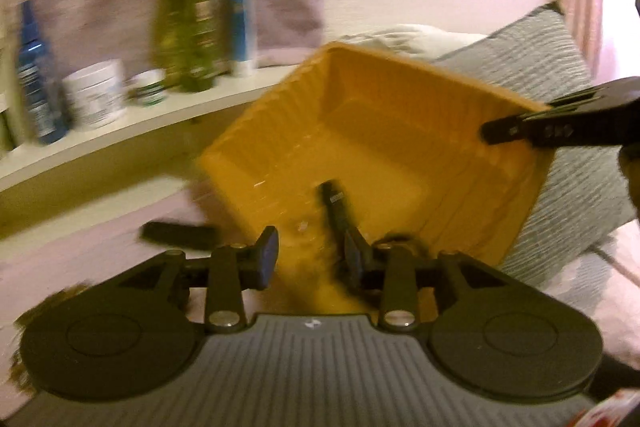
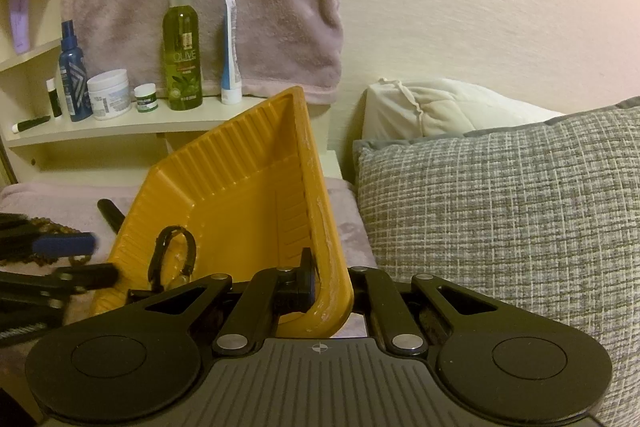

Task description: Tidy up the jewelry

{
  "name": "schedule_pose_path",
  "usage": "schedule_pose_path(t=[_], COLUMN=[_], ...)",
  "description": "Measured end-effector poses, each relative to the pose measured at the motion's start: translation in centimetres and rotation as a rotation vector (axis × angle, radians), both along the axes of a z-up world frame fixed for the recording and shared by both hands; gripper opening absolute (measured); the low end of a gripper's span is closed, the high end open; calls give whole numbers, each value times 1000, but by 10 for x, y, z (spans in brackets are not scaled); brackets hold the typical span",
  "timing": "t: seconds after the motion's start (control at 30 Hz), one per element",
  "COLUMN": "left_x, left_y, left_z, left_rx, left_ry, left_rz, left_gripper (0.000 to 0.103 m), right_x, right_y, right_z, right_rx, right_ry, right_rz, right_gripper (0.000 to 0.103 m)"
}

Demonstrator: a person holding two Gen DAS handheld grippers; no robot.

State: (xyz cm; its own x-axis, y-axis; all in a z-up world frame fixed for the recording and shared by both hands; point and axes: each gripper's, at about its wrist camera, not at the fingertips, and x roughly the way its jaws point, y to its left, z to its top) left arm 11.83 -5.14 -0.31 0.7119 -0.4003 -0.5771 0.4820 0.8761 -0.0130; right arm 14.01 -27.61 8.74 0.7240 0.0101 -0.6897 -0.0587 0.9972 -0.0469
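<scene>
Fig.: R gripper (image 2: pixel 316 283) clamps rim of yellow tray (image 2: pixel 240 187), tilting it w/ its far corner up. L gripper (image 1: pixel 310 251), fingers part-open and empty, sits at low edge. Black strap (image 2: pixel 172 255) lies inside, nearest L, long axis running up the slope.

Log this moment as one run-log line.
right gripper: shut on tilted yellow plastic tray rim | left gripper: open, nothing held | black bracelet: inside tray
</scene>
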Motion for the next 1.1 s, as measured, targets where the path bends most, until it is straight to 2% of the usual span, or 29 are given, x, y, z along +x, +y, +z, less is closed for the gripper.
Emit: schedule_pose_path(t=[0.17, 0.3, 0.5, 0.6, 0.77, 0.9, 1.1], left_x=[-11, -13, -12, -11, -7, -7, -3], left_y=[43, 78, 120, 132, 140, 138, 137], left_z=[-6, -12, -23, -30, -39, -48, -55], left_rx=[30, 88, 209, 252, 326, 406, 465], left_ry=[-4, -9, -25, -21, 0, 15, 11], left_rz=[128, 222, 279, 275, 223, 179, 139], left_gripper=[33, 33, 33, 33, 18, 16, 14], right_x=[1, 2, 3, 2, 2, 2, 1], right_y=[0, 0, -1, -1, -2, -1, -1], right_z=[0, 0, 0, -1, -3, -3, -3], right_rx=[-2, -4, -5, -4, -4, -4, -10], right_ry=[0, 4, 8, 5, 2, 3, 2], right_rz=[-2, -3, -3, -2, -2, -3, -2], right_gripper=[6, 6, 6, 6, 6, 6, 5])
